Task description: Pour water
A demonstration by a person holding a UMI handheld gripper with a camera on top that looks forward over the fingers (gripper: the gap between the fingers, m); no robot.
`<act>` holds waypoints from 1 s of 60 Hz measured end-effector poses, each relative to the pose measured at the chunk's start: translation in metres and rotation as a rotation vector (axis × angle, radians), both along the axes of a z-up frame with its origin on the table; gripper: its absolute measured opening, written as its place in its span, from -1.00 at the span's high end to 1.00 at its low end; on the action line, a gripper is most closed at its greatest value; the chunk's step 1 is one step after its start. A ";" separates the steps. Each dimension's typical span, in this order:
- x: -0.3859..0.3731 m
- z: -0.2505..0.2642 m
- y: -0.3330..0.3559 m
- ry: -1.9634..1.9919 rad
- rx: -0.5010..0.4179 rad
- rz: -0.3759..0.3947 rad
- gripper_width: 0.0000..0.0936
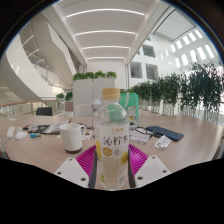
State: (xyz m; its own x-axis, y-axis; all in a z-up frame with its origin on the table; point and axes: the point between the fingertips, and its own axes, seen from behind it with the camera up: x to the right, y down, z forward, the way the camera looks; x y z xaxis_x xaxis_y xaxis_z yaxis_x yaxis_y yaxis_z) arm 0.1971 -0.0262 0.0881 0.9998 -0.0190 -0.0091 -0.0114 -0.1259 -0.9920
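Gripper: the gripper point(112, 160) grips a bottle between its two fingers, and the pink pads point(72, 160) sit tight against the bottle's sides with no gap that I can see.
Bottle: a clear plastic bottle point(112, 140) with a yellow label and a white cap point(110, 93); it stands upright between the fingers, and its base is hidden, so I cannot tell whether it is lifted or resting on the surface.
Cap: it looks to be on, so my reading is that nothing can pour until it comes off.
Receiving vessel: a white mug point(71, 136) stands on the surface point(40, 150) beyond the fingers, off to one side of the bottle and clearly apart from it.
Clutter: a dark phone point(166, 132), glasses point(140, 131) and a dark laptop-like object point(42, 128) lie near the mug and bottle.
Risk, grip: the bottle is smooth and the hold sits low on it; tilting may let it rotate or slide in the pads.
Risk, spill: a fast tilt or a poor line-up with the mug would likely send liquid onto the phone or the laptop-like object.
Risk, collision: swinging the tall bottle across could knock the mug.
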 end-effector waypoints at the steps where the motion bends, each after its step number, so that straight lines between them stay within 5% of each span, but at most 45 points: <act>1: 0.000 -0.001 0.002 0.013 -0.004 -0.003 0.04; 12: 0.018 0.008 0.016 0.090 -0.158 -0.004 0.28; 28: 0.068 0.144 0.096 -0.513 -0.121 -0.028 0.29; 35: 0.032 0.162 0.131 -1.036 -0.133 0.062 0.30; 49: -0.026 0.101 0.182 -1.969 -0.192 0.314 0.29; 60: -0.038 0.108 0.191 -2.335 -0.270 0.368 0.29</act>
State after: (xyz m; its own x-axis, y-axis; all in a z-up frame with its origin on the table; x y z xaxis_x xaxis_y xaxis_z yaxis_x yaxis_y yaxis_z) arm 0.1593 0.1649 0.1961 -0.6964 0.2824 0.6598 0.6994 0.0607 0.7122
